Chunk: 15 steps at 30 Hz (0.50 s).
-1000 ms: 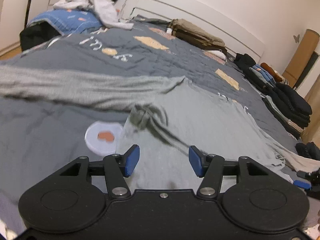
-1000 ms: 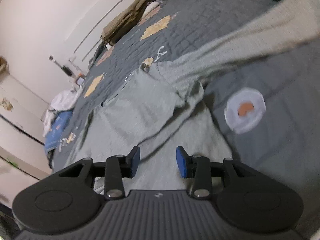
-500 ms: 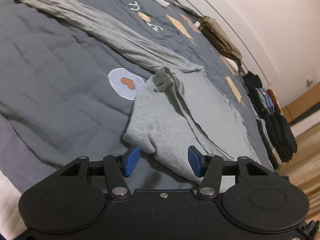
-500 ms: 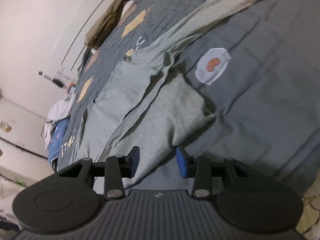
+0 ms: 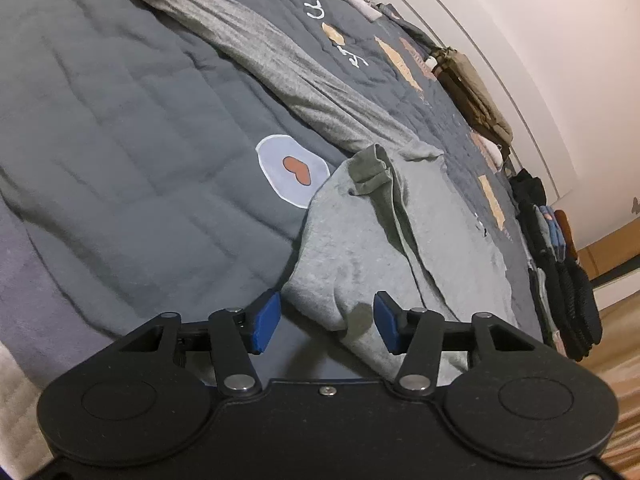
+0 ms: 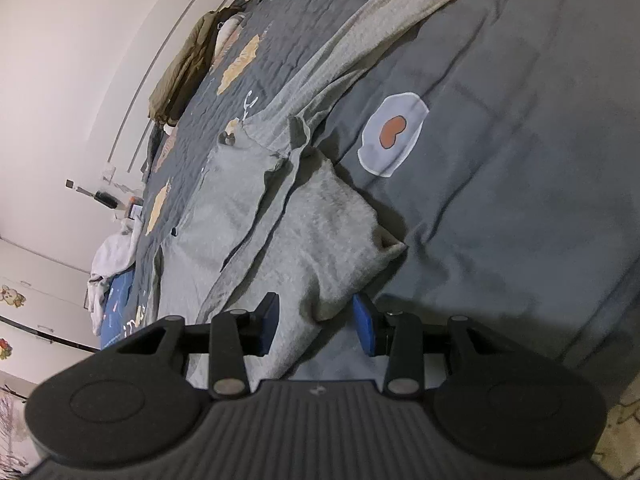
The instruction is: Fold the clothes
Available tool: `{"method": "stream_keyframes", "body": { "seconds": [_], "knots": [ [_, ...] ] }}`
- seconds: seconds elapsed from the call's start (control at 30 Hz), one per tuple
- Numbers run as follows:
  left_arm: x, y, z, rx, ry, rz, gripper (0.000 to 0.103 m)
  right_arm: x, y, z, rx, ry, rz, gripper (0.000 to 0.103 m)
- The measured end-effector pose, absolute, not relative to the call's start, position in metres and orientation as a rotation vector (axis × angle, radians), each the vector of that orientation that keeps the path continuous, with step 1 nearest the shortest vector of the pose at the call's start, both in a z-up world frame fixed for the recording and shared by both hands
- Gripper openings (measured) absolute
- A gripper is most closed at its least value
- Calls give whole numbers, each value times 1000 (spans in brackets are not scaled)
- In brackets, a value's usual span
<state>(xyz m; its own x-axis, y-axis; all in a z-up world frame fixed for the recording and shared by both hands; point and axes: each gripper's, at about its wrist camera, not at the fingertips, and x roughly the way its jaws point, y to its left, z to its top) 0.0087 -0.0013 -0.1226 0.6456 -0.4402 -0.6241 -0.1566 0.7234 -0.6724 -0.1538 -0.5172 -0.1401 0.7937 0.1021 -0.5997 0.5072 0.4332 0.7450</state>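
Observation:
A light grey long-sleeved top lies spread on the dark grey quilt, one sleeve stretched away up the bed. My left gripper is low at the top's near hem. Its jaws are closing with the hem's corner between the blue pads, which do not press on it. In the right wrist view the same top runs away from my right gripper. A fold of its other hem corner sits between those jaws, with gaps showing at both pads. The sleeve trails off to the top right.
A white patch with an orange heart marks the quilt beside the top. Folded olive clothes and a dark stack line the bed's far side. A white heap lies at the bed's end. Wood floor shows beyond.
Both grippers have sunk and rolled, coming from above the top down to its near hem. Cloth now sits between each pair of jaws. The left jaws have narrowed a little.

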Motion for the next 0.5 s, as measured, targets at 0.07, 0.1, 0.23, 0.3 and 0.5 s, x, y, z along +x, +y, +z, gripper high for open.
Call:
{"method": "stream_keyframes", "body": {
  "seconds": [0.07,0.1,0.23,0.3,0.5],
  "knots": [
    [11,-4,-125,-765,880,-188,37,-151,-517,-143,1119,626,-275,40],
    [12,-5,-126,-761,886,-191,33,-151,-518,-144,1122,619,-283,40],
    [14,-6,-131,-764,893,-182,22,-156,-523,-146,1140,566,-332,33],
    [14,-5,-132,-765,886,-174,17,-158,-527,-146,1132,535,-358,19],
    [10,5,-124,-783,839,-135,8,-163,-534,-144,1135,468,-394,2]
  ]
}}
